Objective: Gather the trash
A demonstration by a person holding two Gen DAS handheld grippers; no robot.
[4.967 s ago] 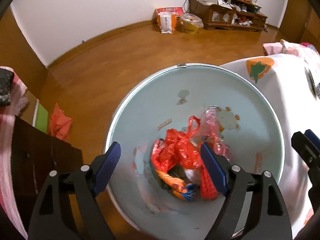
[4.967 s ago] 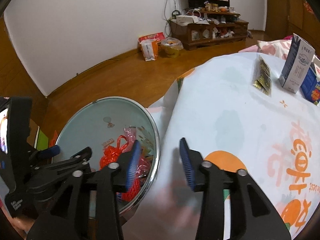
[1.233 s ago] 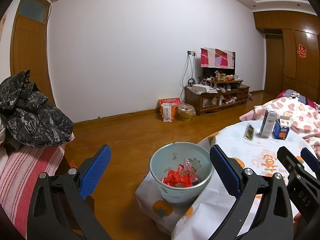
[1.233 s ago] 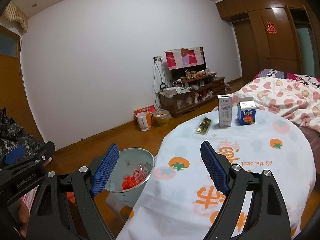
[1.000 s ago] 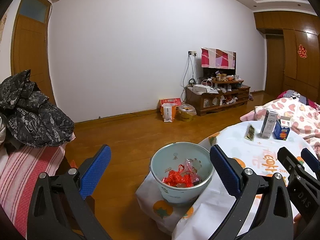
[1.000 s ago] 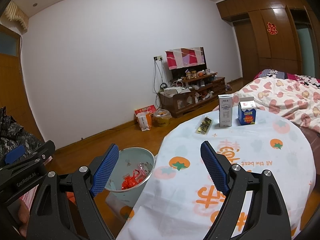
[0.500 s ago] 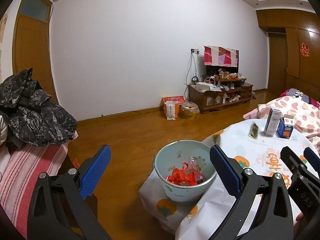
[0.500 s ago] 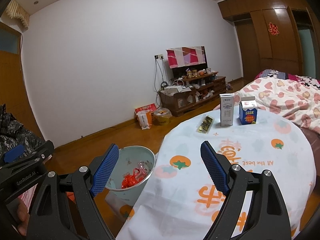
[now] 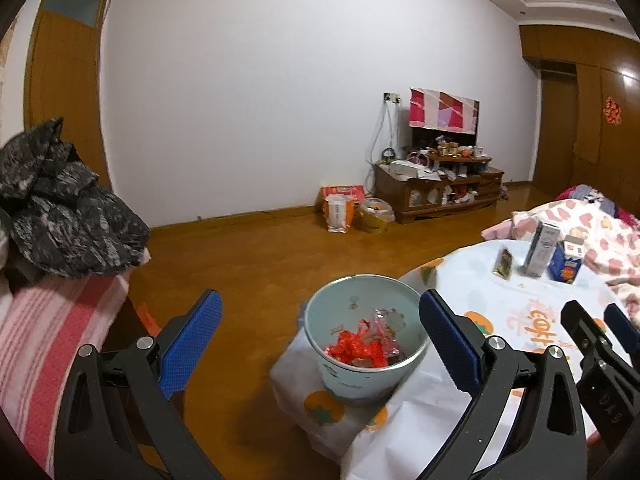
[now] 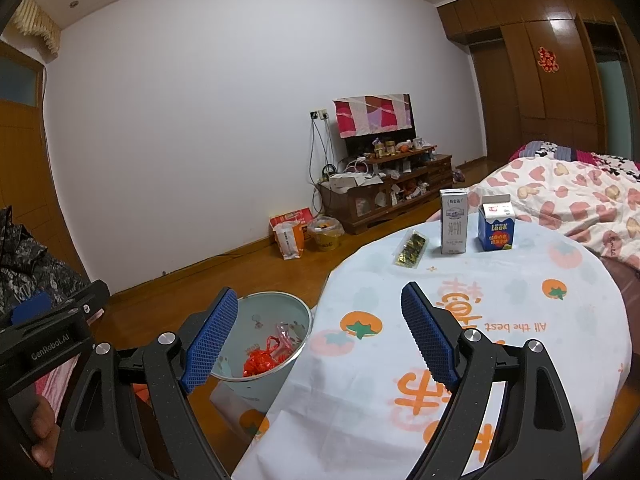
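Note:
A pale blue trash bin (image 9: 362, 376) stands on the floor beside the round table (image 10: 500, 312); it also shows in the right wrist view (image 10: 256, 312). Red and clear plastic trash (image 9: 358, 346) lies inside it. On the table's far side lie a dark snack packet (image 10: 411, 248), a tall white milk carton (image 10: 453, 227) and a blue carton (image 10: 496, 228). My left gripper (image 9: 320, 344) is open and empty, held back from the bin. My right gripper (image 10: 318, 338) is open and empty above the table's near edge.
The tablecloth (image 9: 400, 420) drapes down next to the bin. A chair with a pink striped cloth (image 9: 48, 320) and a dark jacket (image 9: 60, 208) is at left. A TV stand (image 10: 384, 196), bags (image 10: 290, 236) and a bed (image 10: 560, 192) lie further off.
Five seconds ago both grippers were close over the bin. Now both are pulled back and raised. In the last second the left view has shifted slightly; both grippers stay open.

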